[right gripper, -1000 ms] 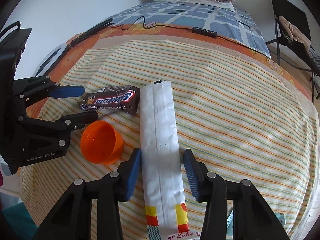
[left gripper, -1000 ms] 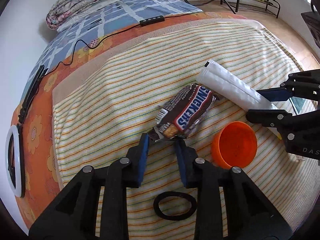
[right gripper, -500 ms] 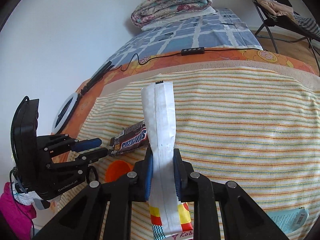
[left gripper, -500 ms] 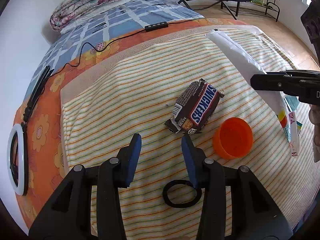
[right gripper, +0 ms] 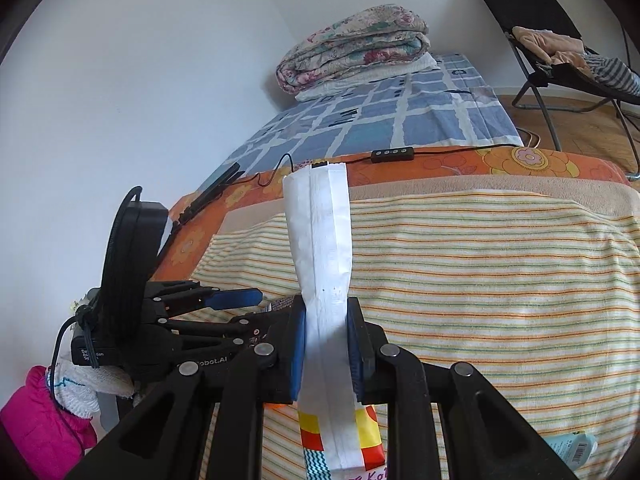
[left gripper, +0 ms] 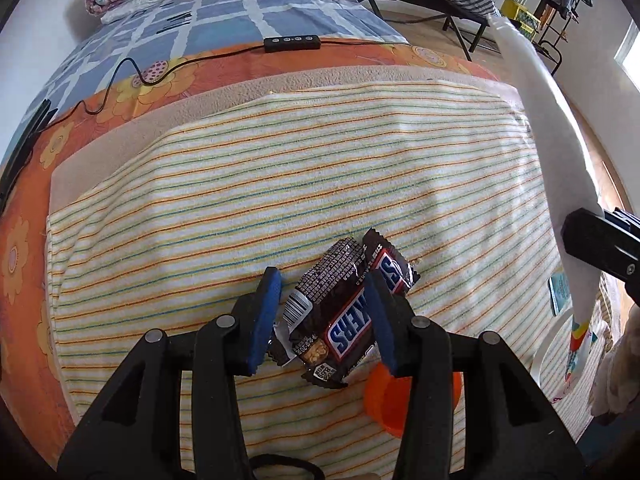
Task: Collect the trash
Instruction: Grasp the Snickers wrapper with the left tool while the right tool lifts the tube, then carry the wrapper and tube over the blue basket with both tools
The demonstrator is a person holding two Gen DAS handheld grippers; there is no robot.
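1. The left gripper (left gripper: pixel 324 312) points steeply down at the bed, its blue-padded jaws apart on either side of a brown Snickers candy wrapper (left gripper: pixel 340 320).
2. That wrapper lies crumpled on the striped yellow, green and orange towel (left gripper: pixel 280 184) covering the near part of the bed. It sits between the two blue pads (left gripper: pixel 262 320). The right-hand pad overlaps the wrapper's printed face, but I cannot tell whether either pad presses on it.
3. The right gripper (right gripper: pixel 326 344) has its jaws drawn in and clamped on a long white paper bag (right gripper: pixel 320 240) with yellow, red and orange print at its lower end.
4. The bag is lifted clear of the towel and stands nearly upright between the pads. Its plain white length rises above them and the printed end hangs below.
5. In the left wrist view the same bag (left gripper: pixel 552 128) slants along the right edge of the picture, held by the black jaw there.
6. An orange plastic cup (left gripper: pixel 384 404) lies on the towel just beside the wrapper, partly hidden by the left gripper's right finger.
7. A black elastic ring (left gripper: pixel 280 464) lies on the towel at the bottom of the left wrist view, under the gripper body.
8. A black cable with an inline remote (left gripper: pixel 292 43) runs across the orange flowered sheet (left gripper: pixel 24 264) beyond the towel.
9. A folded floral quilt (right gripper: pixel 356 46) is stacked at the far end of the bed against the wall.
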